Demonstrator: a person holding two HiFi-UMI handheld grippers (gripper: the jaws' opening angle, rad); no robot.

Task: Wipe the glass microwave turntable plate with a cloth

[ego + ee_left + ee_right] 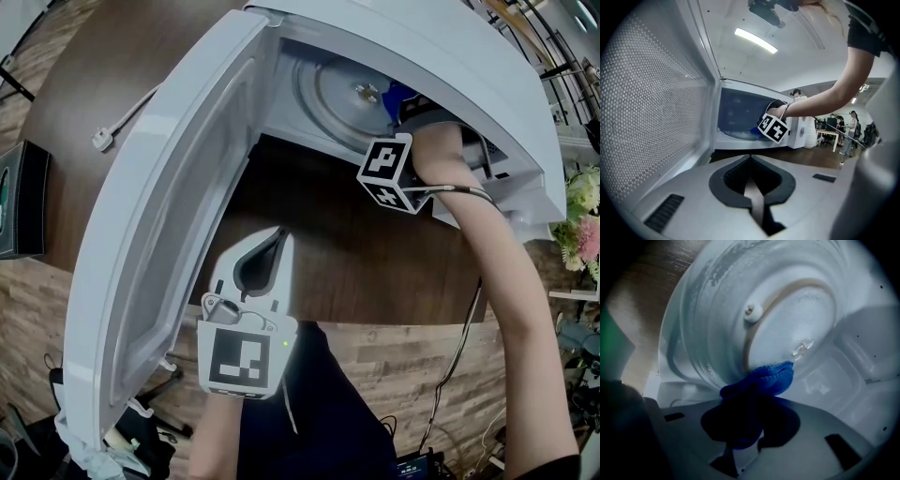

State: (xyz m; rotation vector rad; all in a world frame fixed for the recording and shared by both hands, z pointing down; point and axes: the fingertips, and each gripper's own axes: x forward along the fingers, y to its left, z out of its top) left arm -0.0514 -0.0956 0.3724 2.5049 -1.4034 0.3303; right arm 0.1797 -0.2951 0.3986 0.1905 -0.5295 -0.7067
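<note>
Nearest, the left gripper [750,161] is hovering outside the microwave [450,56], jaws pressed together on nothing, with the open door [159,244] at 9 o'clock and free wooden tabletop [356,253] ahead. Deeper inside, the right gripper [747,401] is clamping a blue cloth [761,379], seemingly touching the glass turntable plate [787,319] toward 6 o'clock; the cavity wall [867,380] is crowding 3 o'clock.
</note>
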